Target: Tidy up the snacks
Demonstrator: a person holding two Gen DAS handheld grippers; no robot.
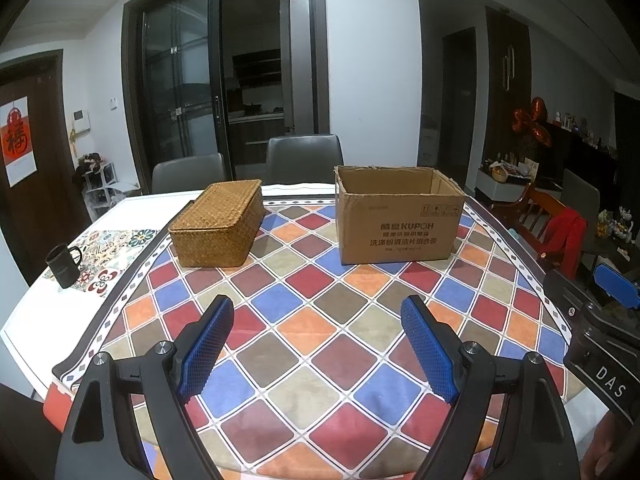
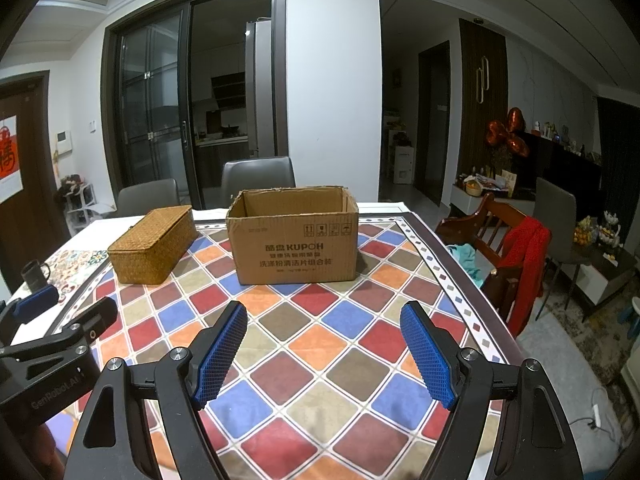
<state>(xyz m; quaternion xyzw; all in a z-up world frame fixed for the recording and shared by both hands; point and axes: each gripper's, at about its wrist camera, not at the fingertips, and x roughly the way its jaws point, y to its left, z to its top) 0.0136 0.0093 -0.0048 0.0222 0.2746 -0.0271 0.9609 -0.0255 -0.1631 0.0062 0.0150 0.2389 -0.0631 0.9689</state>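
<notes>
An open cardboard box (image 1: 400, 224) (image 2: 296, 246) stands on the far part of the checkered tablecloth (image 1: 320, 320) (image 2: 320, 344). A woven wicker basket with its lid shut (image 1: 218, 226) (image 2: 152, 246) lies to its left. No snacks show; the inside of the box is hidden. My left gripper (image 1: 318, 308) is open and empty above the near cloth. My right gripper (image 2: 324, 314) is open and empty too, to the right of the left one. Each shows at the edge of the other's view.
A black mug (image 1: 64, 266) (image 2: 34, 276) stands on a patterned mat at the table's left. Two grey chairs (image 1: 304, 158) stand behind the table. A wooden chair with a red cloth (image 2: 516, 248) is at the right edge.
</notes>
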